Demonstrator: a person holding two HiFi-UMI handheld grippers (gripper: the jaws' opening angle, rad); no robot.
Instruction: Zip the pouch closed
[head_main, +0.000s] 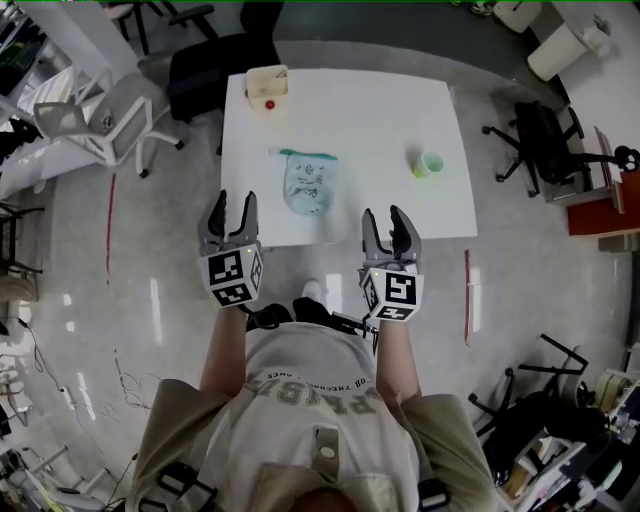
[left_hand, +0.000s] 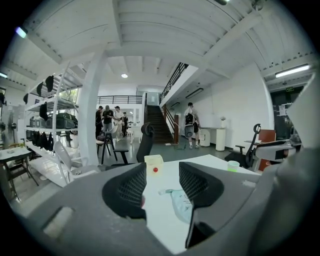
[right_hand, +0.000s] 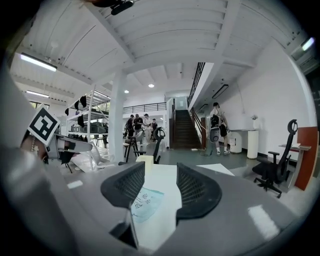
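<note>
A person in a pale printed T-shirt (head_main: 300, 400) stands at the near edge of a white table (head_main: 380, 115), holding a hand-held gripper in each hand short of the tabletop. The left hand-held gripper (head_main: 233, 200) has its jaws spread wide with nothing between them; in the left gripper view only the table surface shows through the gap. The right hand-held gripper (head_main: 384, 213) is likewise parted and empty, its jaws a little closer together than the left one's. The pouch (head_main: 309, 183), pale blue-green with dark print and a teal zip band along its far end, lies flat on the table near the front edge, ahead of the gap between the two hand-held grippers and touched by neither. Whether its zip is open or done up cannot be made out. At the far left corner of the table sits a cream box (head_main: 267, 80) with a small red ball (head_main: 269, 104) at its near side, and a light green cup (head_main: 429, 164) stands towards the right edge, well apart from the pouch. A black office chair (head_main: 205, 65) is drawn up behind the table, a white chair (head_main: 100, 125) stands to the left, and another black chair (head_main: 540, 140) to the right on the glossy floor (head_main: 150, 300). The gripper views look across the table to a staircase (left_hand: 155, 122) and several people (left_hand: 107, 117) standing in the distance.
</note>
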